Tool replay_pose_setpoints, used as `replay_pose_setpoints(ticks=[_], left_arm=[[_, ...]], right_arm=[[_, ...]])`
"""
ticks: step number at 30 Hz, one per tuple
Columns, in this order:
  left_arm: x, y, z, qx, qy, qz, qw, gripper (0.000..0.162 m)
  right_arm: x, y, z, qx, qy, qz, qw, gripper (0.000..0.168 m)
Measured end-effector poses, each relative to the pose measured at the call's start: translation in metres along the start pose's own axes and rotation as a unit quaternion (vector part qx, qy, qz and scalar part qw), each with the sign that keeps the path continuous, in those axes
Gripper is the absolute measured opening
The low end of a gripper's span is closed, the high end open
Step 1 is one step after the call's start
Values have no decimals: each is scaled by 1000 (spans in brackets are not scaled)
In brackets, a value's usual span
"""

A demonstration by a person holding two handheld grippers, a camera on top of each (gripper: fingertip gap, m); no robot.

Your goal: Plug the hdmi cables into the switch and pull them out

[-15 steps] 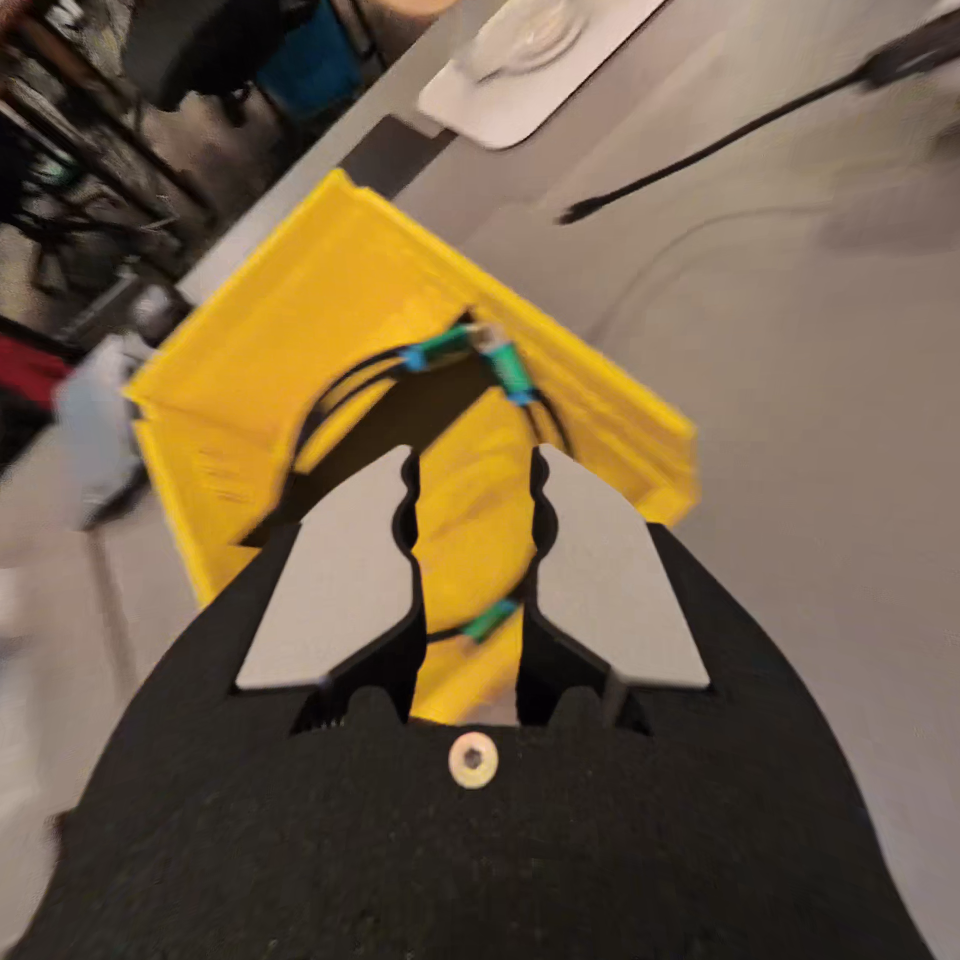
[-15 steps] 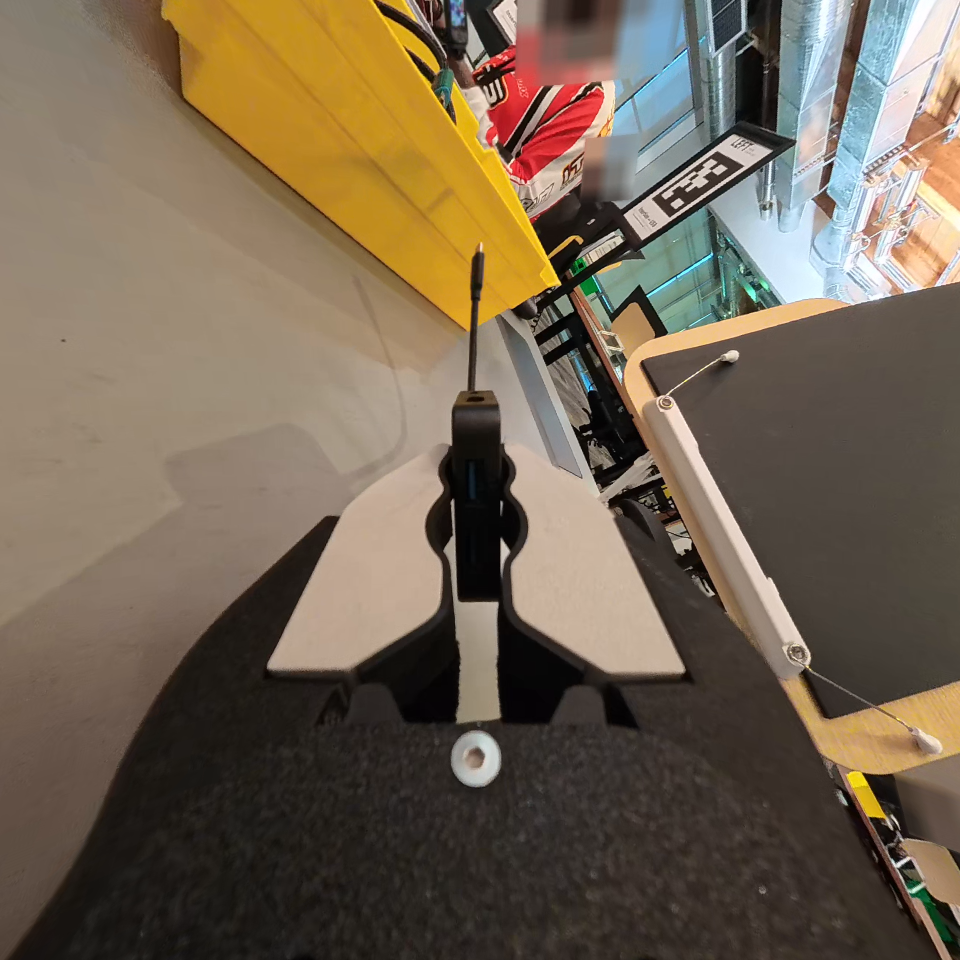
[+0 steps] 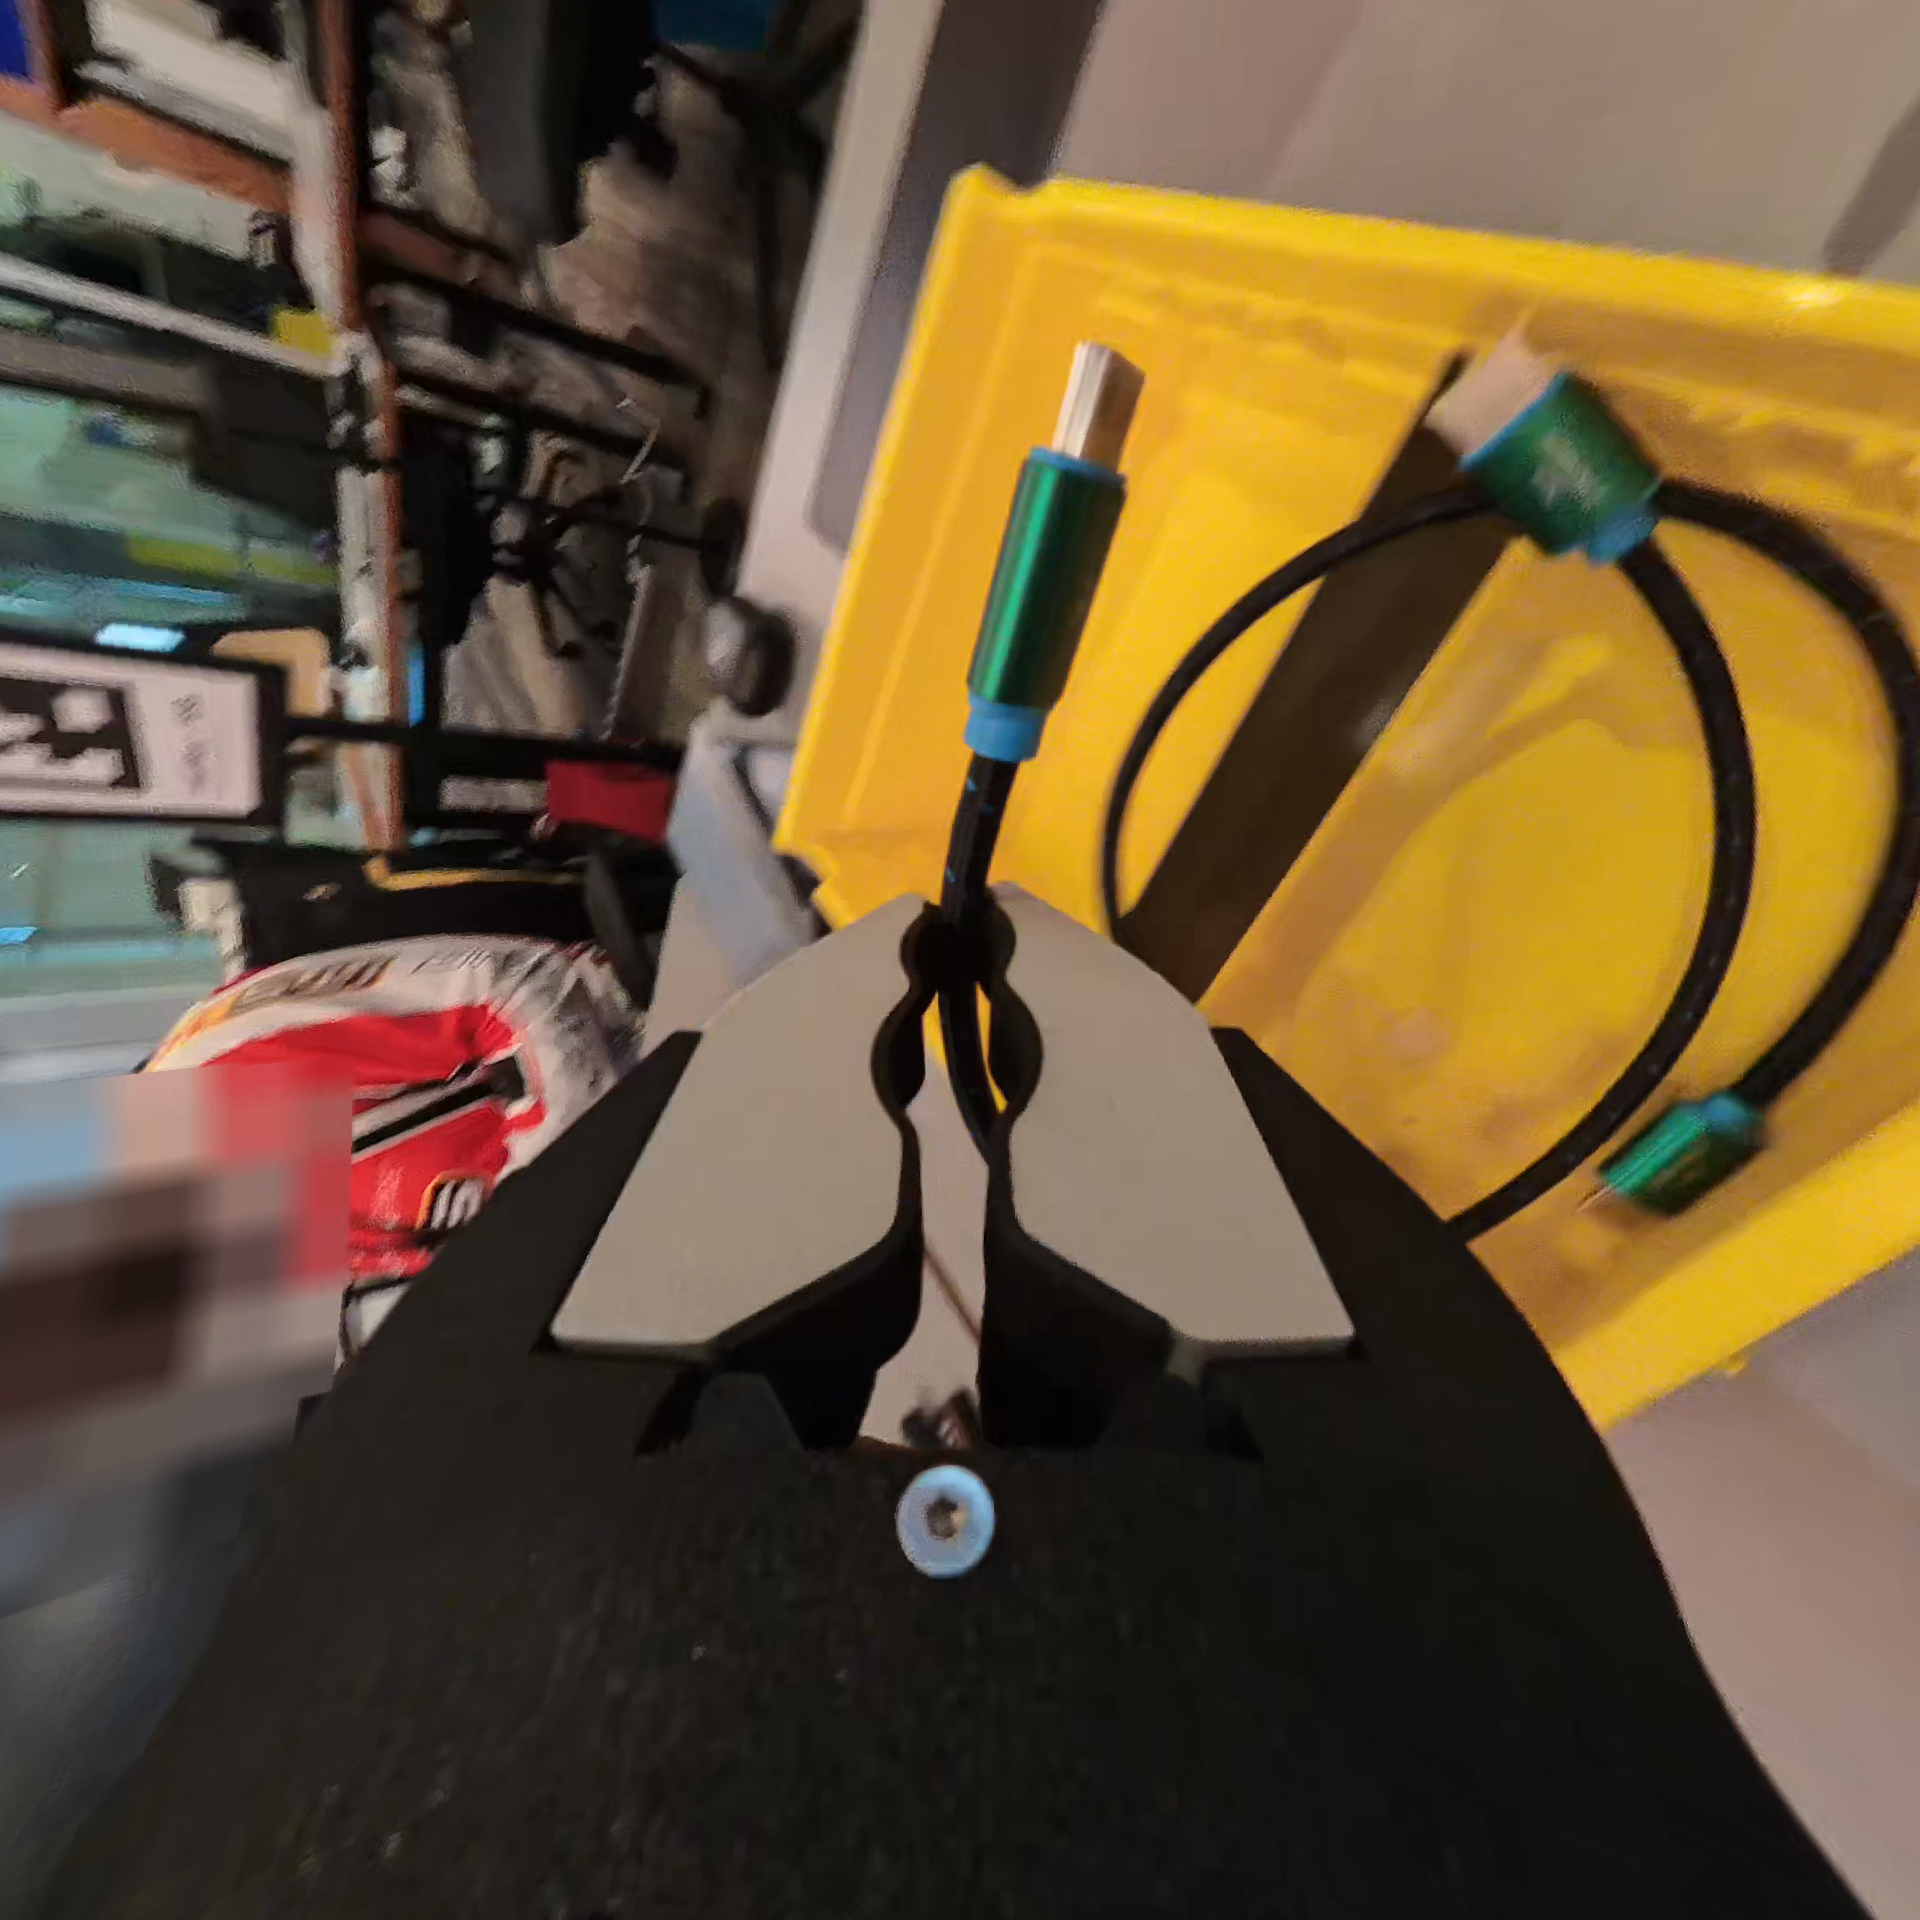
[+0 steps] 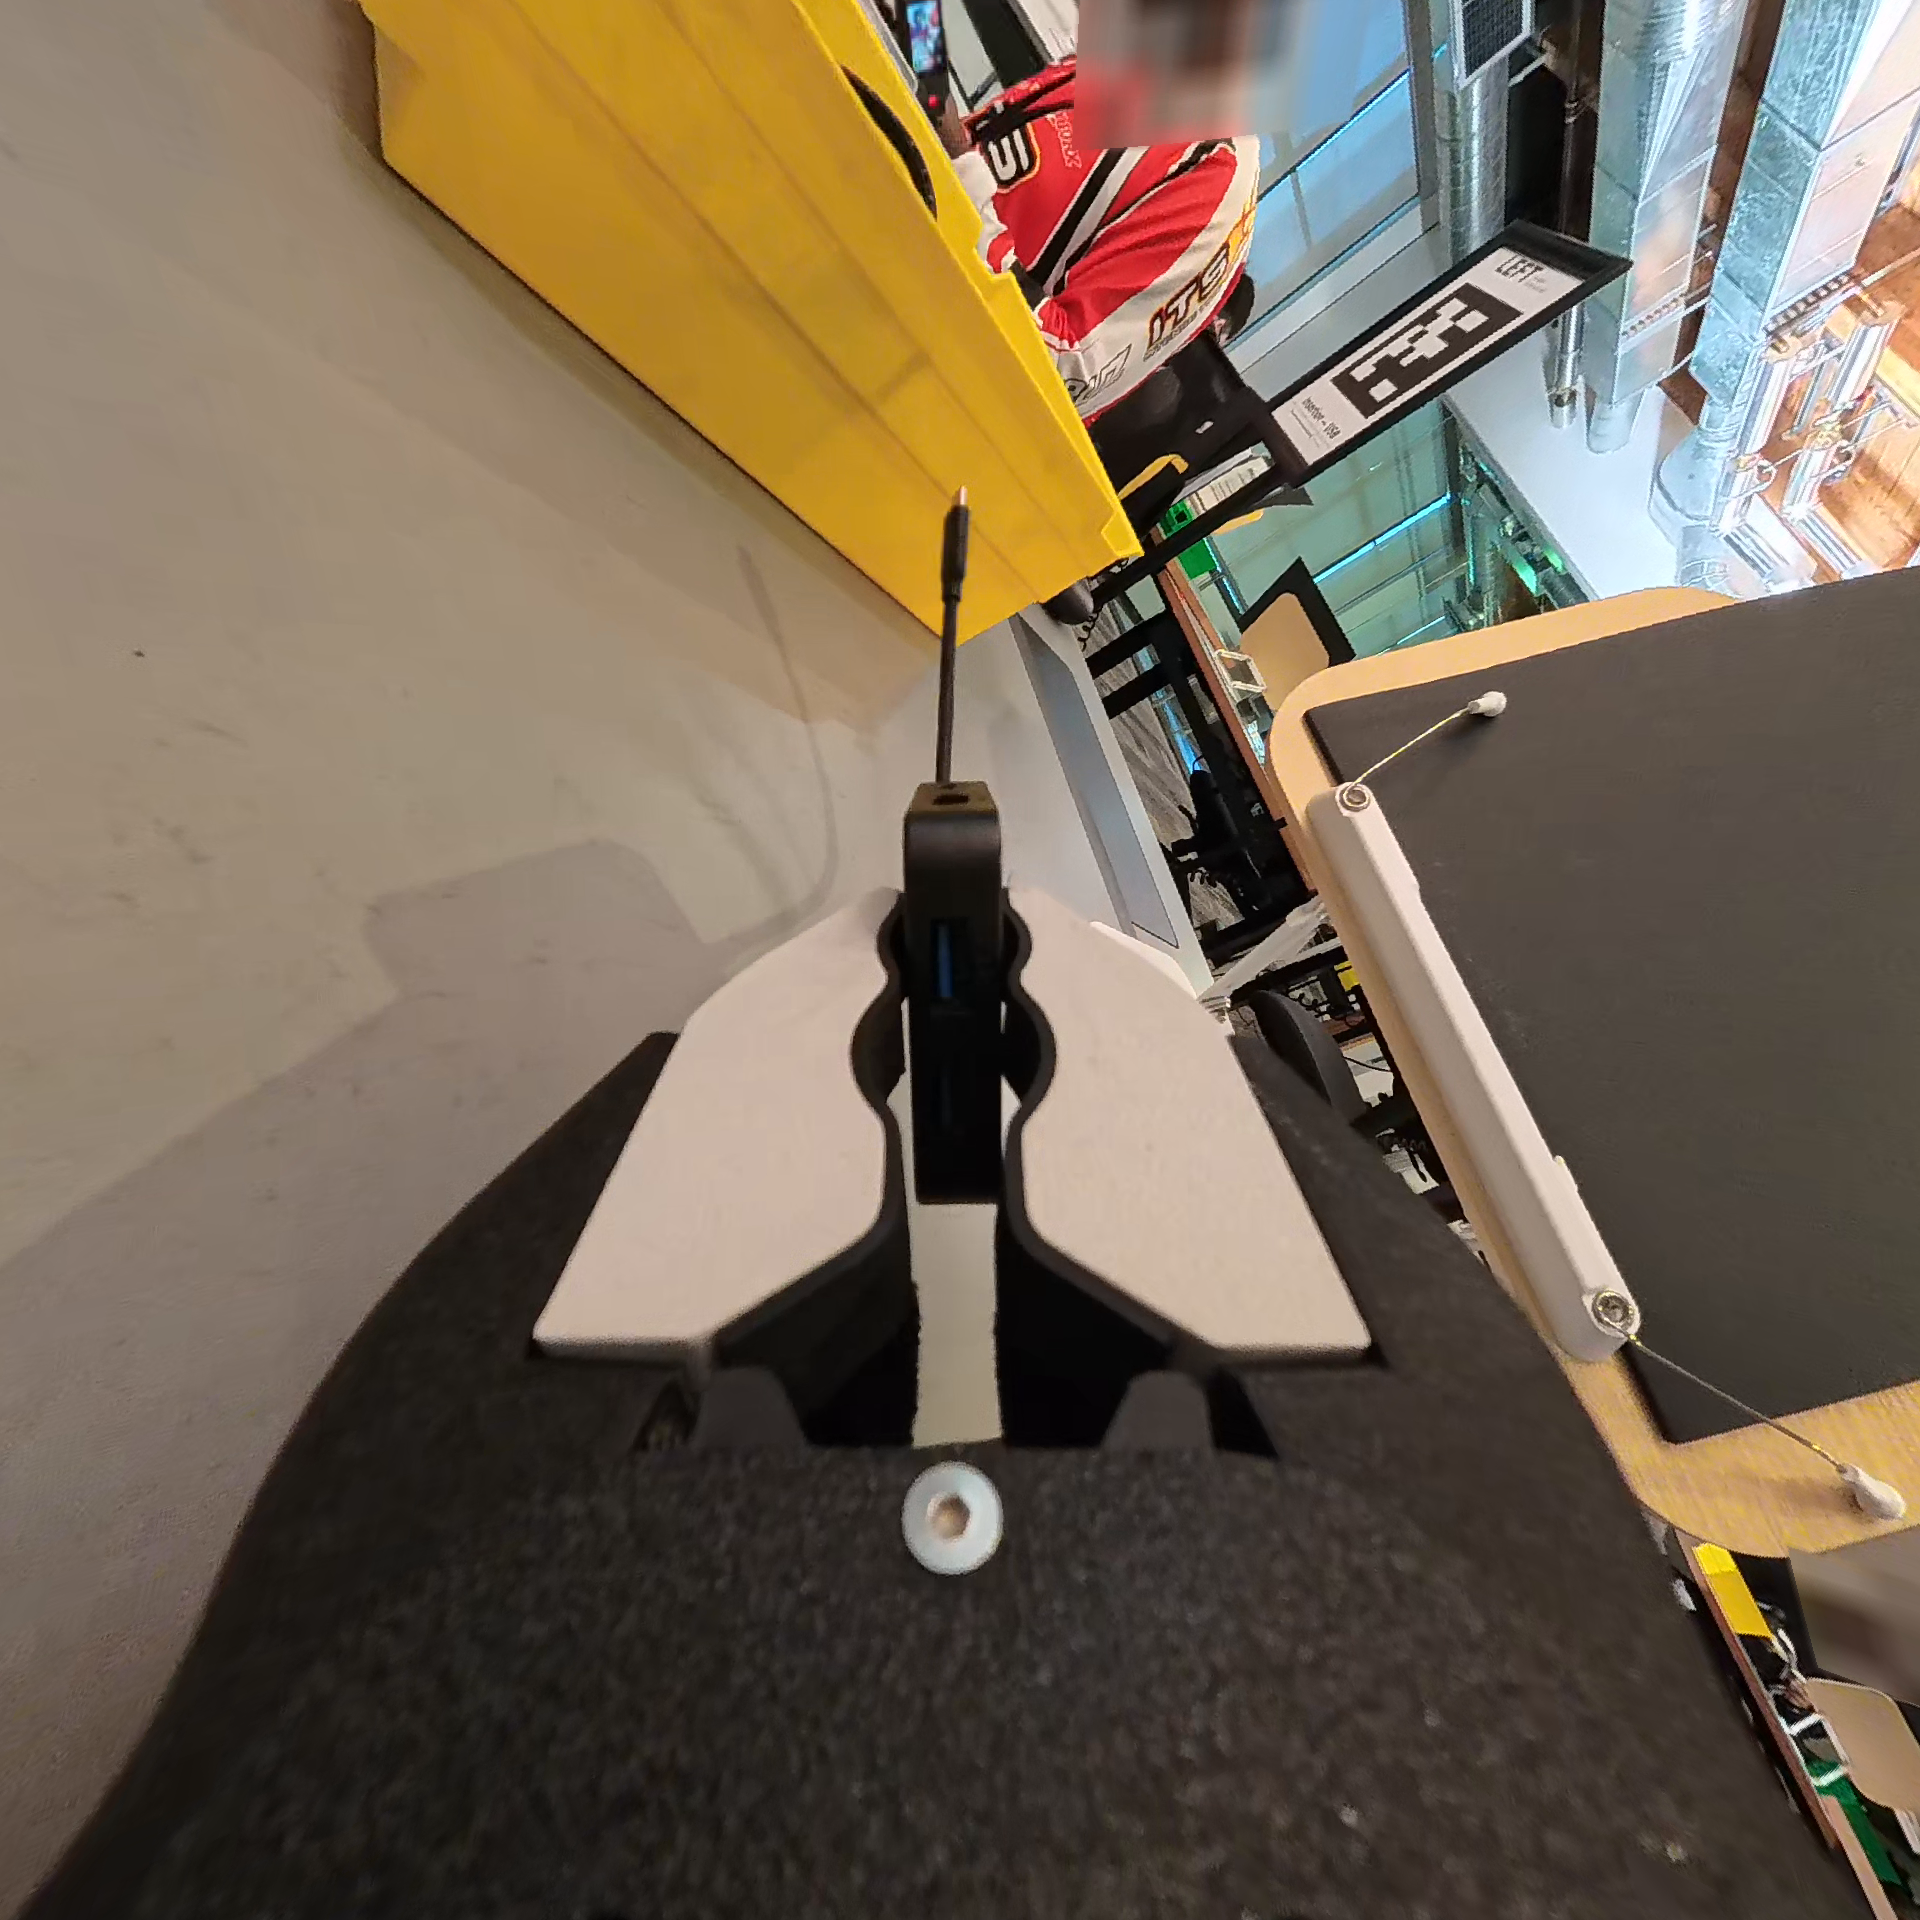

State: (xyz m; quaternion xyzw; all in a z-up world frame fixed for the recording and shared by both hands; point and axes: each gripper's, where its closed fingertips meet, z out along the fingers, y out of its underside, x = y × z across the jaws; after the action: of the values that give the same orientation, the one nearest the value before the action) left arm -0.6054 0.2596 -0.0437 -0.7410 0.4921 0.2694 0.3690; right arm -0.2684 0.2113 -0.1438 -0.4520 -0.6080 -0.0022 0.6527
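Two grippers loaded; left gripper (image 3: 958, 940) pinches hdmi cable (image 3: 977, 831) just behind green plug (image 3: 1044, 582), metal tip forward, likely for insertion; right gripper (image 4: 951, 935) clamps black switch (image 4: 951, 997) edge-on, steadying ports; second cable (image 3: 1704, 831) waits in yellow bin (image 3: 1195, 312).

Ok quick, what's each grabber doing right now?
Left gripper: closed on the black HDMI cable.
Right gripper: closed on the black switch.

A plain pale grey surface (image 4: 312, 623) carries one yellow plastic bin (image 4: 727, 312) (its long side wall toward the right camera).
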Motion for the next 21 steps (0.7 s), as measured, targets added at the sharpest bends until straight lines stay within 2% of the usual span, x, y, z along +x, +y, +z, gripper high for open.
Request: replay_pose_setpoints(ticks=[5,7,10,13,16,19,21], left_arm=[[-73,21,-71,-6,-99,-98,990,6],[-87,6,-100,52,-112,-172,977,6],[-74,-26,-129,122,-63,-291,947,6],[-20,-71,-142,162,44,-348,922,6],[54,-109,-139,158,133,-366,907,6],[138,-127,-112,103,195,-386,896,6],[188,-133,-91,74,246,-415,873,6]], right_arm=[[1,-1,0,3,2,4,1000,13],[4,-1,-1,2,8,9,1000,13],[12,1,-2,3,18,29,999,13],[21,4,-4,3,33,53,998,13],[30,8,-5,4,40,90,995,13],[38,12,-6,7,44,124,991,13],[40,14,-6,6,45,139,989,13]])
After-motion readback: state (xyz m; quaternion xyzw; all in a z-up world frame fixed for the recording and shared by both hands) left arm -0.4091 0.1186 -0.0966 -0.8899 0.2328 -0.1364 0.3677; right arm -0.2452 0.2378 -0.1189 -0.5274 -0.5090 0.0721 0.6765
